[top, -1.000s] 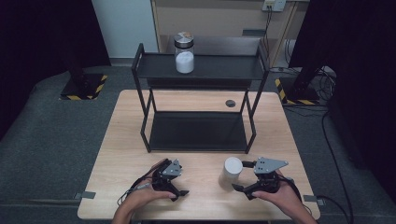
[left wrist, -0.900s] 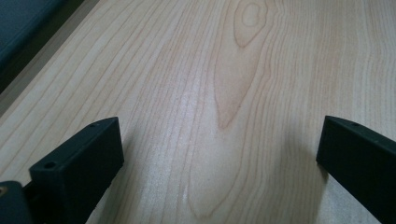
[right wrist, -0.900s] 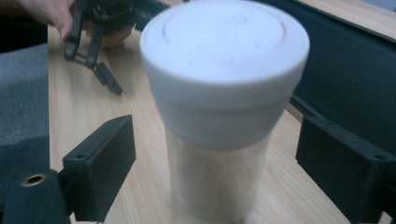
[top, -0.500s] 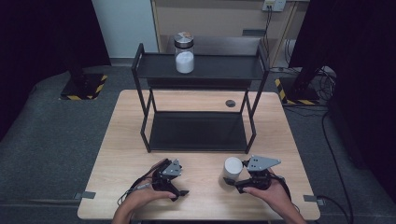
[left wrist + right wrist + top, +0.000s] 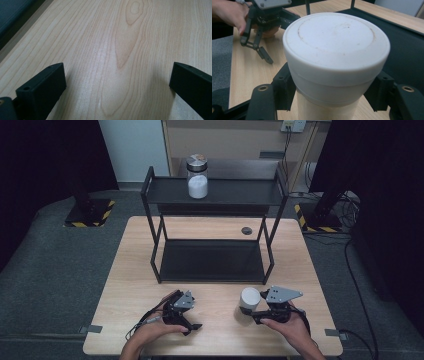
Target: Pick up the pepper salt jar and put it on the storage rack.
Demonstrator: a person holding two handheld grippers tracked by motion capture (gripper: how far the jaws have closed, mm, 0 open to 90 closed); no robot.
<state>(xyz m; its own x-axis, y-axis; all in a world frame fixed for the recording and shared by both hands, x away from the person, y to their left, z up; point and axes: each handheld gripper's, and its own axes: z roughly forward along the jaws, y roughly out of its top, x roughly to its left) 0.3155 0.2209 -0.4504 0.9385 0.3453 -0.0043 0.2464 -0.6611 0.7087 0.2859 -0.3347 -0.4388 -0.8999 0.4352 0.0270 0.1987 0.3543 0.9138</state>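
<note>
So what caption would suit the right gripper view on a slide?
Right gripper clamped on a white-lidded jar, left gripper resting beyond.

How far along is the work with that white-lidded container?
Early on. Done: the right gripper has just closed its jaws on the white-lidded container, below the lid. In hand: it still stands on the table. Left: lifting and placing it, perhaps on the black shelf. The left gripper rests open.

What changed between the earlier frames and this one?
The right gripper moved left up to the white-lidded container, and its jaws have just been closing; they now clamp the container below its lid. The left gripper stayed where it was on the table, jaws open. The jar on the shelf rack has not moved.
</note>
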